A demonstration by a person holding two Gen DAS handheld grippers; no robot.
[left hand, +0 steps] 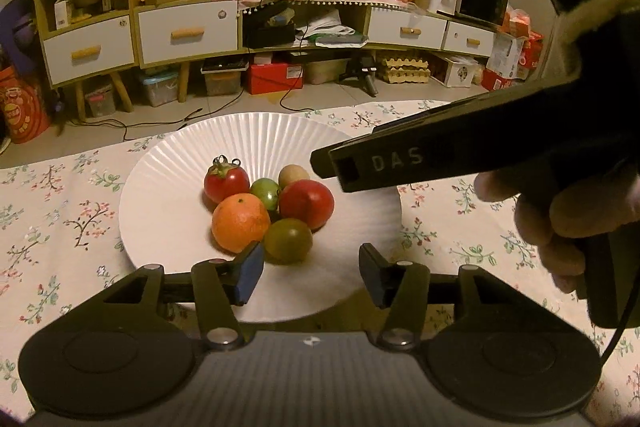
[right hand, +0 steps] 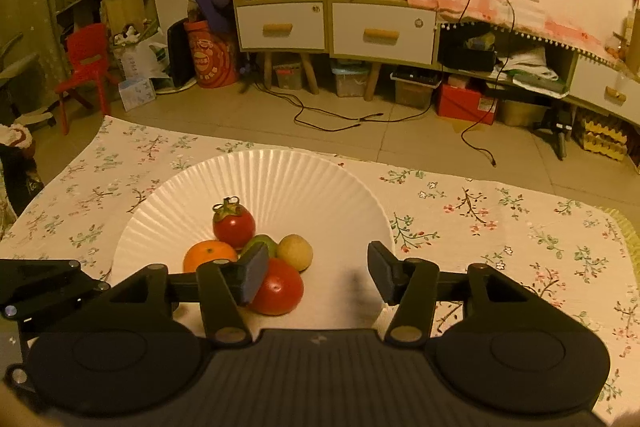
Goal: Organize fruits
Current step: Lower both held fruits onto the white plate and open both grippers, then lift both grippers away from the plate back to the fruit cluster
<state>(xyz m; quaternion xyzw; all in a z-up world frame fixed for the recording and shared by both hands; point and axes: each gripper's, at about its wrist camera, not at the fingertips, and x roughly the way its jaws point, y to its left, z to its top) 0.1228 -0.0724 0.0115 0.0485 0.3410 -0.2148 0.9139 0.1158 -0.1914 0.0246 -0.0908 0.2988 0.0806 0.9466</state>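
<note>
A white ribbed plate [left hand: 168, 211] on the floral tablecloth holds a cluster of fruit: an orange [left hand: 240, 223], a stemmed red tomato [left hand: 226, 181], a bigger red tomato [left hand: 307, 203], a small green fruit [left hand: 266, 191], an olive-green fruit [left hand: 289, 239] and a tan round fruit [left hand: 293, 175]. My left gripper [left hand: 310, 275] is open and empty just before the plate's near side. My right gripper [right hand: 318, 273] is open and empty over the plate's near side, its left finger in front of the big red tomato [right hand: 278, 289]. The plate [right hand: 304, 187], orange [right hand: 206, 254] and stemmed tomato [right hand: 234, 223] also show there.
The right gripper's body [left hand: 460, 151], held by a hand, hangs above the plate's right side in the left wrist view. The floral cloth [right hand: 500, 227] spreads right of the plate. Beyond the table edge are floor cables, cabinets with drawers [right hand: 382, 33] and a red chair [right hand: 86, 63].
</note>
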